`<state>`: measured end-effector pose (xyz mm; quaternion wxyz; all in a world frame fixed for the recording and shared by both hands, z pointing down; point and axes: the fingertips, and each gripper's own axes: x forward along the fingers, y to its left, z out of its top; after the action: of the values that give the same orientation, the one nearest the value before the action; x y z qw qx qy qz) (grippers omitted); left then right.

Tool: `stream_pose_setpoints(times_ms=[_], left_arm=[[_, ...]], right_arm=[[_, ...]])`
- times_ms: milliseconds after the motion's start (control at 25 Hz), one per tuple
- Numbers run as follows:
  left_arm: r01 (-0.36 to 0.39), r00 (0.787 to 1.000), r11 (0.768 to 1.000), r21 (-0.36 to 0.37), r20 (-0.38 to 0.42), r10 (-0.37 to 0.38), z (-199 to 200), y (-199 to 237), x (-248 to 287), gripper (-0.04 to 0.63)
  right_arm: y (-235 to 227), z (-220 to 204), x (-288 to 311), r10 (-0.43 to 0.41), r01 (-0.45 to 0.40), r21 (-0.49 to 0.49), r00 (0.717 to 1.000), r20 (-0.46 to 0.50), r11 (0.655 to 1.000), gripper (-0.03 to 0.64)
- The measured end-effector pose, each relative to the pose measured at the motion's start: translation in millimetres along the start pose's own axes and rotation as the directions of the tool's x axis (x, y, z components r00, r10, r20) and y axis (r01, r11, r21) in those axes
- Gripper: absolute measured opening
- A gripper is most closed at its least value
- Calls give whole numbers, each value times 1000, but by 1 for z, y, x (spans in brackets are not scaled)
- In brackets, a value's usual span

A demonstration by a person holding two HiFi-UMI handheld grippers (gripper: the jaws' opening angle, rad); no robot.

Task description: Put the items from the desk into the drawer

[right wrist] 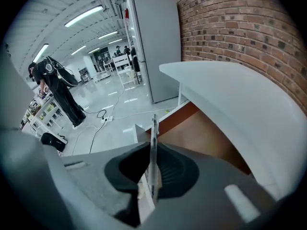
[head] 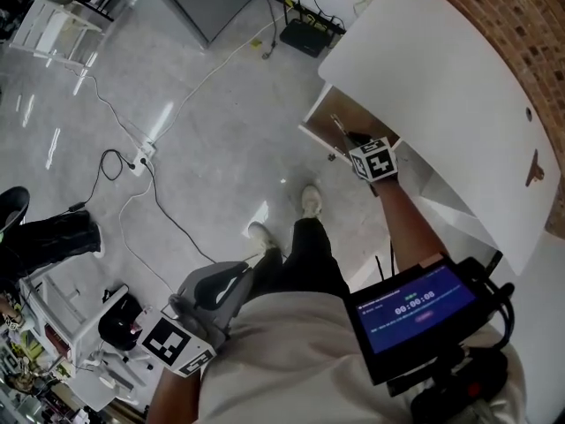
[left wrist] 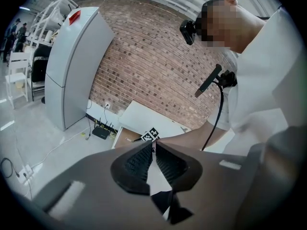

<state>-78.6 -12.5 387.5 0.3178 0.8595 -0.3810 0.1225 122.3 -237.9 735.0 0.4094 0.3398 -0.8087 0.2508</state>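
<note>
Our right gripper [right wrist: 152,152] pinched a thin flat strip [right wrist: 154,126], perhaps a ruler, edge-on between its pads. The strip's free end reached toward the open drawer [right wrist: 211,138] under the white desk [right wrist: 240,95]. We judged the strip light, stiff and rather slick. A hold near its middle, flat faces against the pads, would suit it best; gripped at one end it could swivel. Our left gripper [left wrist: 154,150] hung with its jaws pressed together on nothing. The head view showed what neither gripper view did: the right gripper at centre right of the frame above the drawer, and the left one at lower left, well apart from the desk. Only the right gripper view showed the pinch itself.
</note>
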Motion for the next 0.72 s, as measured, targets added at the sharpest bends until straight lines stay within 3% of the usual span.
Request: stream_pose_setpoints(times_ms=[720], left_arm=[[-67, 996, 996, -52, -66, 63, -3, 24, 55, 29]], right_arm=[[-51, -45, 102, 68, -77, -73, 990, -126, 994, 44]])
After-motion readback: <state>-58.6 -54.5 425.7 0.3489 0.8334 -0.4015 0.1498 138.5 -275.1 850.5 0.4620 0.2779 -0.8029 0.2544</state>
